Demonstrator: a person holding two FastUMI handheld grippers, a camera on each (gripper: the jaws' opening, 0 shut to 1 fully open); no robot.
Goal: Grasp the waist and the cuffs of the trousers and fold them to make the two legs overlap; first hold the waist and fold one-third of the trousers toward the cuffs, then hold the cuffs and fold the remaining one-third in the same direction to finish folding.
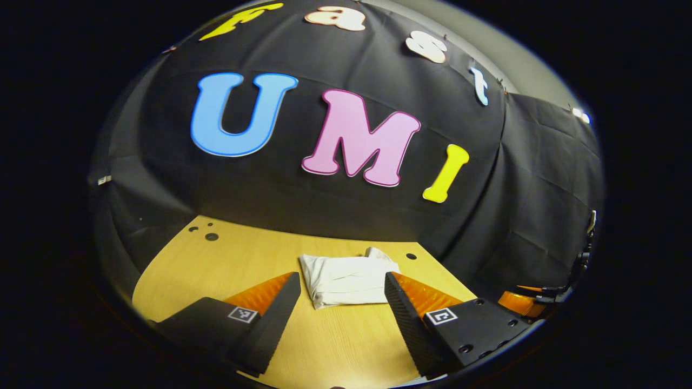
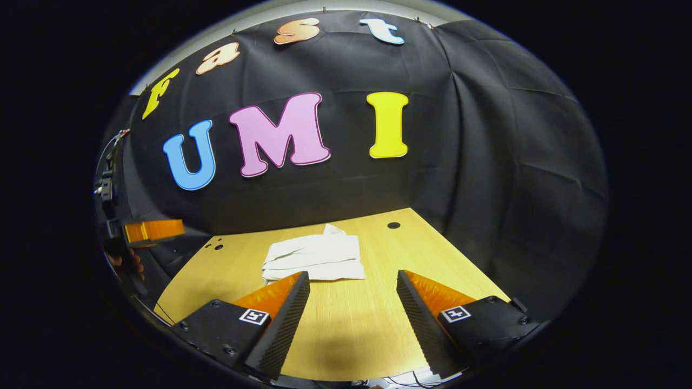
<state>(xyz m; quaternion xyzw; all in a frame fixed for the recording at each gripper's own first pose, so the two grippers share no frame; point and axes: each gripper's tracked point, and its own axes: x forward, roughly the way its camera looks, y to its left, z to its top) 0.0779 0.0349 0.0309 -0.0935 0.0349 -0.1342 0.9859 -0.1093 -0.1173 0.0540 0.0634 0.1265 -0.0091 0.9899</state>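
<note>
The white trousers (image 1: pixel 346 279) lie folded into a compact, layered rectangle on the wooden table (image 1: pixel 216 259). In the left gripper view they rest just beyond and between the fingertips of my left gripper (image 1: pixel 341 281), which stands open and holds nothing. The right gripper view has the same folded bundle (image 2: pixel 314 258) lying ahead and a little left of my right gripper (image 2: pixel 352 278), also open and apart from the cloth. A small corner of fabric sticks up at the bundle's far edge (image 2: pixel 332 229).
The table (image 2: pixel 411 254) has small round holes near its far corners (image 1: pixel 211 236) (image 2: pixel 393 225). Black cloth walls close in behind and to the sides. The other gripper and a hand (image 2: pixel 127 262) show at the far left of the right gripper view.
</note>
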